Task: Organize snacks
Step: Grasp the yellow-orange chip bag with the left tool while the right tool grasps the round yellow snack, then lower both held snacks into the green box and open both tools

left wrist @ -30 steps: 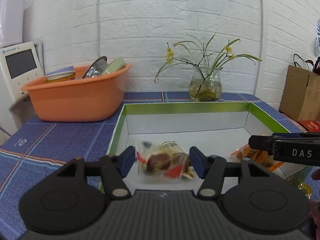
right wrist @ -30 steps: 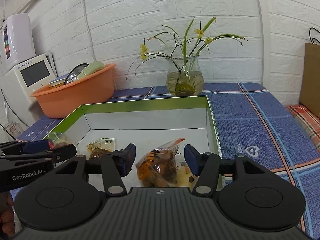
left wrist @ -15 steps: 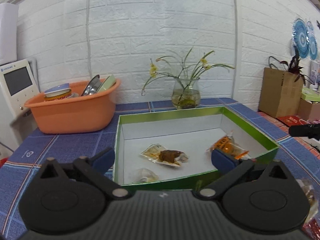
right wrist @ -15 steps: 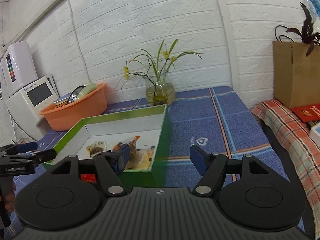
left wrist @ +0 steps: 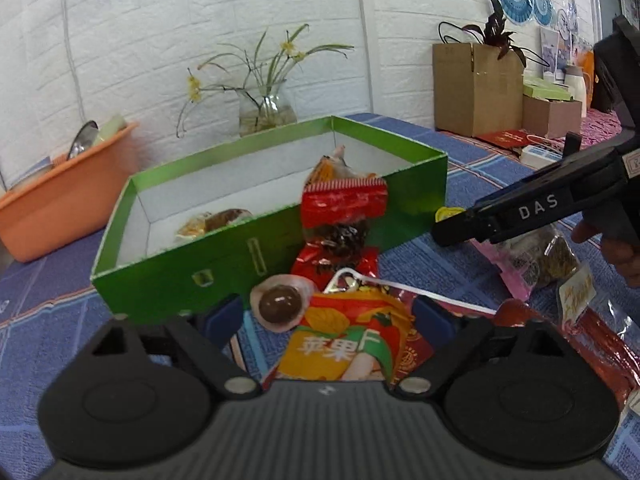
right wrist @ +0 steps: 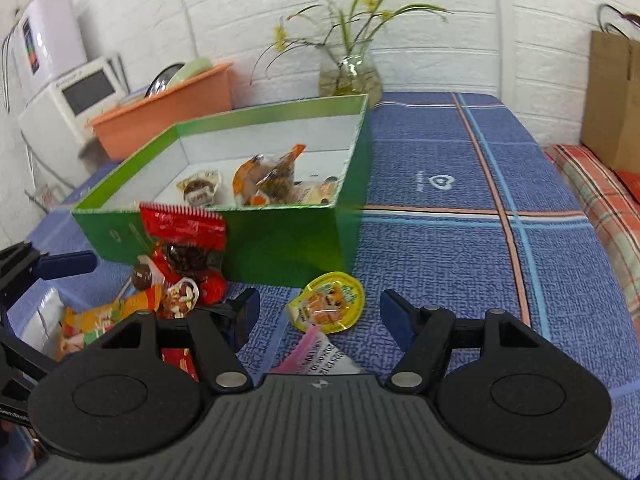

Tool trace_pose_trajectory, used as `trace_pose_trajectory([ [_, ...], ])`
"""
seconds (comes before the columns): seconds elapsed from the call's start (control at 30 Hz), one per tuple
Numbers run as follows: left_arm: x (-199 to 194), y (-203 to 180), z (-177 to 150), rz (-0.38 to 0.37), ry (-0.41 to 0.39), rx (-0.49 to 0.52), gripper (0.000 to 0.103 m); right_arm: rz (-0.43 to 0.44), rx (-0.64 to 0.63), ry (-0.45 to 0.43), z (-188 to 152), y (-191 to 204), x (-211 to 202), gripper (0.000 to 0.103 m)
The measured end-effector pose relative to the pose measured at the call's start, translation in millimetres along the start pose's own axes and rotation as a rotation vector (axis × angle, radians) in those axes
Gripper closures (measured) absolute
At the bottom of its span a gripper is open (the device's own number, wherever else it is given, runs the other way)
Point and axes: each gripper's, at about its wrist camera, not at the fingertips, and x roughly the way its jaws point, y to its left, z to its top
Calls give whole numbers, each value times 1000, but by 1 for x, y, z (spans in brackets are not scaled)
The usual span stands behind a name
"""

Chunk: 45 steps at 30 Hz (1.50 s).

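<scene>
My left claw (left wrist: 327,312) stands wide open, holding nothing, over a heap of snacks on the bench (left wrist: 60,304) in front of the green box (left wrist: 280,236). Between its fingers lies an orange apple-chip packet (left wrist: 340,344), its near end cut off by the claw body; just beyond are a round chocolate sweet (left wrist: 280,302) and a red packet (left wrist: 340,220) leaning against the box wall. From this view the wall hides most of what is inside; I only catch a brown wrapped cake (left wrist: 218,220) and the top of an orange packet (left wrist: 332,168).

My right claw (right wrist: 320,314) is open and empty too. Ahead of it, between the fingers, sits a yellow jelly cup (right wrist: 328,302), apart from the box (right wrist: 280,240); a pink-edged packet (right wrist: 316,354) is half hidden under the claw. This view looks down into the box: a small cake (right wrist: 198,188), the orange packet (right wrist: 268,178), and possibly another pale wrapper (right wrist: 320,192) in the corner, too blurred to name.
</scene>
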Motion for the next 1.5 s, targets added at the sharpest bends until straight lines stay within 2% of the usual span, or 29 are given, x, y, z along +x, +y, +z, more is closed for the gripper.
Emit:
trace_pose_trajectory([
  [0.03,3,2,-1,-21,21,-15,26,-9,-21,14,0,3,4,0],
  [0.07,4,4,-2,-43,28,-41,28,-24,-38,27,1,5,8,0],
  [0.23,-3,10,-6,-57,35,-59,36,-71,-109,47,2,10,21,0],
  [0.27,-5,11,-8,-58,34,-62,38,-74,-125,40,3,11,22,23],
  [0.3,-8,12,-9,-54,34,-64,44,-77,-140,29,4,12,22,34],
  [0.33,-10,13,-9,-45,34,-60,49,-74,-148,33,5,14,21,36],
  [0.4,-16,15,-11,-29,29,-51,51,-90,-170,33,5,18,19,41],
  [0.53,-31,22,-17,-6,16,-66,52,-65,-161,-13,-2,26,4,42],
  [0.73,-64,37,-22,49,-39,-147,52,-1,-133,-163,-10,42,-33,42],
  [0.87,-86,48,-18,103,-92,-189,52,36,-176,-241,-12,62,-59,41],
  [1.07,-108,62,-5,157,-169,-230,52,123,-222,-275,-12,96,-80,41],
  [1.17,-110,72,12,167,-216,-260,53,151,-248,-298,-7,113,-83,41],
  [1.33,-101,75,43,216,-276,-230,52,140,-216,-353,18,121,-77,41],
  [1.43,-89,75,61,237,-300,-200,52,83,-158,-410,37,113,-73,41],
  [1.5,-78,84,75,229,-317,-227,53,49,-103,-442,51,101,-68,41],
])
